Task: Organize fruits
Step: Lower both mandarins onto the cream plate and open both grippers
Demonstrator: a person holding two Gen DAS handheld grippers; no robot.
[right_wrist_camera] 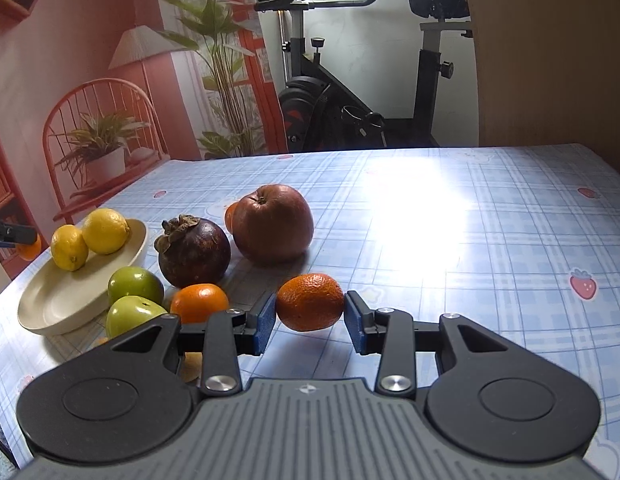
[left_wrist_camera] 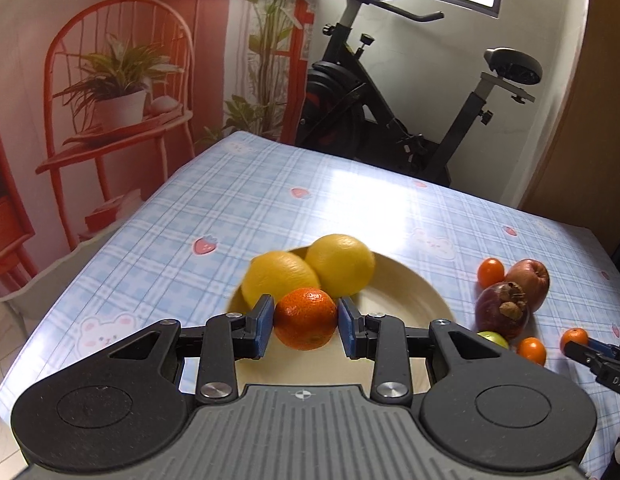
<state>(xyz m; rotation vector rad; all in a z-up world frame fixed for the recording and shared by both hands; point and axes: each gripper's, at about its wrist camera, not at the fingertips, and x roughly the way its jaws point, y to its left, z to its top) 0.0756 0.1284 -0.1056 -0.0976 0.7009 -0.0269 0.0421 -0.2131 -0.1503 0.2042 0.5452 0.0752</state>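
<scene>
My left gripper (left_wrist_camera: 306, 322) is shut on a small orange tangerine (left_wrist_camera: 306, 318), held over the near side of a cream plate (left_wrist_camera: 406, 292) that carries two yellow lemons (left_wrist_camera: 310, 268). My right gripper (right_wrist_camera: 310, 316) is shut on another tangerine (right_wrist_camera: 311, 307), just above the tablecloth to the right of the fruit pile. In the right wrist view the plate (right_wrist_camera: 70, 300) with the lemons (right_wrist_camera: 88, 240) lies at the left, and the left gripper's fingertips (right_wrist_camera: 14, 234) show at the far left edge.
Beside the plate lie a red apple (right_wrist_camera: 273, 228), a dark mangosteen (right_wrist_camera: 194, 250), two green apples (right_wrist_camera: 136, 298) and a loose tangerine (right_wrist_camera: 200, 302). The blue checked tablecloth (right_wrist_camera: 470, 240) stretches to the right. An exercise bike (left_wrist_camera: 390, 92) stands behind the table.
</scene>
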